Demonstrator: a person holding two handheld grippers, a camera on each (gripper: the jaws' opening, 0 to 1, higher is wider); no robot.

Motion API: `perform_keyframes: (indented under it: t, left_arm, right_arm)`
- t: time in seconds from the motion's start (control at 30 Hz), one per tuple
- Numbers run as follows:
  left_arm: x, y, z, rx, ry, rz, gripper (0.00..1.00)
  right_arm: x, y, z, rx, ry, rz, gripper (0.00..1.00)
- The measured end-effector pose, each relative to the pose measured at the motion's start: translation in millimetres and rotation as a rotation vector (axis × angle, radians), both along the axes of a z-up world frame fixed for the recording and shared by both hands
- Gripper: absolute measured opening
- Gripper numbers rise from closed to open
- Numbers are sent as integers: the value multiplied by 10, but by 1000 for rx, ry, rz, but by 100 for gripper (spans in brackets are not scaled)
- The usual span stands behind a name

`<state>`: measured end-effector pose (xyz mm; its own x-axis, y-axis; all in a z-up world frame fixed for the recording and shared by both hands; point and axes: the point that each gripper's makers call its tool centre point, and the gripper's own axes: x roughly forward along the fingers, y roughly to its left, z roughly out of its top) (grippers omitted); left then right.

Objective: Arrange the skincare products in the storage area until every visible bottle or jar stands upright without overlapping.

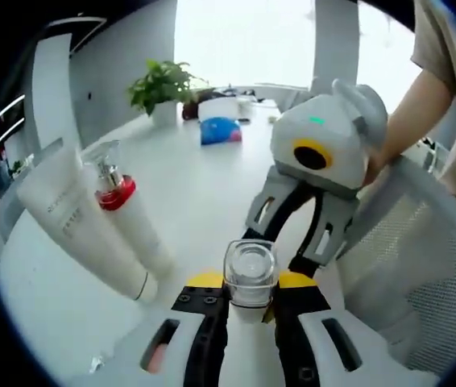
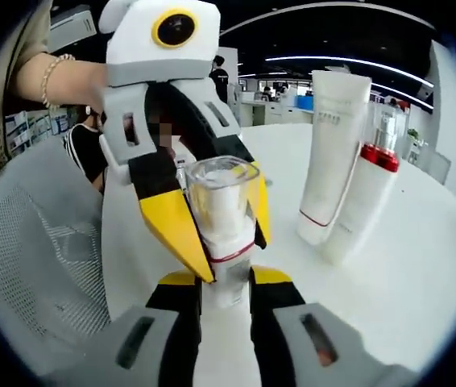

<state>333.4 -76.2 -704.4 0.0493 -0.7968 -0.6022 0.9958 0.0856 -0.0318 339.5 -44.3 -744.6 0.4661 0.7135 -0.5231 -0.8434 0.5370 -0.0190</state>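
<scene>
Both claws closed on same clear-capped bottle [image 1: 250, 278]: left claw [image 1: 248, 310] pinching its body, right claw [image 2: 226, 290] lower down, likely steadying it for upright set-down on table [image 1: 196, 185]. White tube [image 1: 79, 222] and red-collared pump bottle [image 1: 127, 214] already standing nearby, touching.

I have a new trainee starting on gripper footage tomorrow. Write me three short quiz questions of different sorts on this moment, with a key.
1. True or false: both the left gripper and the right gripper have their jaws shut on the clear-capped bottle.
2. Multiple choice: the collar under the pump of the pump bottle is A) blue, B) red, C) green.
3. Fill in: the white tube stands on the table with its ____ downward, touching the pump bottle.

Key: 1 true; 2 B; 3 cap.
</scene>
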Motion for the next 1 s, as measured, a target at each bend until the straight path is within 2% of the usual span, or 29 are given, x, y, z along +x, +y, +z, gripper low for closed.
perform_keyframes:
  t: [0.7, 0.83, 1.0]
  left_arm:
    - [74, 10, -3, -9, 7, 36, 20]
    - [106, 60, 22, -22, 14, 71, 25]
    - [169, 122, 76, -66, 53, 167, 33]
  right_arm:
    - [79, -47, -8, 6, -1, -11, 22]
    - [152, -125, -9, 5, 2, -20, 22]
    - [241, -202, -7, 2, 8, -21, 22]
